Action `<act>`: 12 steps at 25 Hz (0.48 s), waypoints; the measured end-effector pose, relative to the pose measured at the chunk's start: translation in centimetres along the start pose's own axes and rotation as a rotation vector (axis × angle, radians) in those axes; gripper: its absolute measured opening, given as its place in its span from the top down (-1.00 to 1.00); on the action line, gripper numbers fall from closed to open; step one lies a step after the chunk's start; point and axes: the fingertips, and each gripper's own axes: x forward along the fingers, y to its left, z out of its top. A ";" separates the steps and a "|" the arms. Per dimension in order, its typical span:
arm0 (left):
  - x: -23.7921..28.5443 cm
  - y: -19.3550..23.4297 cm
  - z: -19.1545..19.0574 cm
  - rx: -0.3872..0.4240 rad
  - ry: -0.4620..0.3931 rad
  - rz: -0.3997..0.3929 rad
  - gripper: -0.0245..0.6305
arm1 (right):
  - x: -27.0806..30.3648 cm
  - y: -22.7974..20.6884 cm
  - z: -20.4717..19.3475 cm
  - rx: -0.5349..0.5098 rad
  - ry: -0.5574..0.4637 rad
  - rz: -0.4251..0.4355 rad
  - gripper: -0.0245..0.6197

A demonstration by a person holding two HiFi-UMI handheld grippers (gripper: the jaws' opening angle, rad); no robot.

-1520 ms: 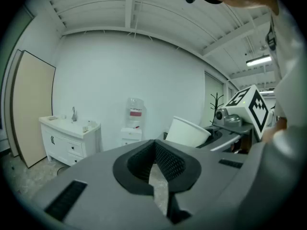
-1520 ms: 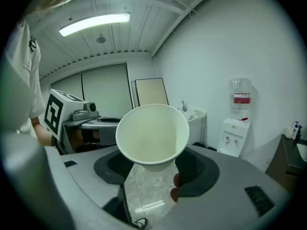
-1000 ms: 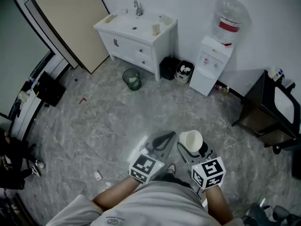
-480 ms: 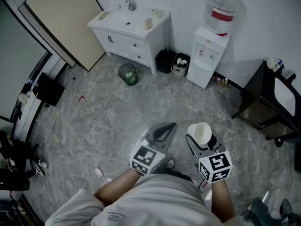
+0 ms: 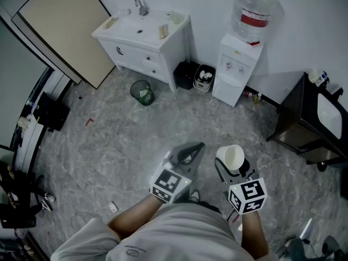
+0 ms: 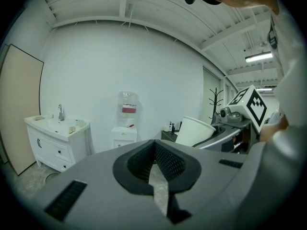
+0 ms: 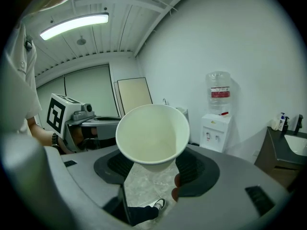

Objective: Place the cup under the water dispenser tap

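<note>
Just one cup (image 5: 230, 157), one water dispenser (image 5: 235, 72)

The cup (image 7: 152, 134) in the right tool (image 7: 153, 174) looks like matt white paper, smooth inside. Both that tool and the left tool (image 5: 190, 152) have matt grey plastic shells, with black ribbed pads (image 7: 199, 169) that look rubbery. Beneath the tools, the floor (image 5: 119, 140) is grey marbled stone or tile with a faint sheen. Far ahead of the right tool, the water dispenser (image 5: 236, 69) is smooth white plastic under a clear plastic bottle (image 5: 253, 12). Ahead of the left tool, the vanity (image 5: 142, 39) is glossy white with a shiny metal tap (image 5: 140, 5).
</note>
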 end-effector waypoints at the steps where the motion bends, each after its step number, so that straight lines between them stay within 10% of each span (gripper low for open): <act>1: 1.1 0.9 0.1 0.002 0.000 -0.006 0.91 | 1.0 -0.8 0.3 0.003 0.003 -0.006 0.07; 12: 14.1 14.3 3.0 0.050 0.006 -0.120 0.91 | 16.0 -10.1 6.6 0.027 0.042 -0.085 0.07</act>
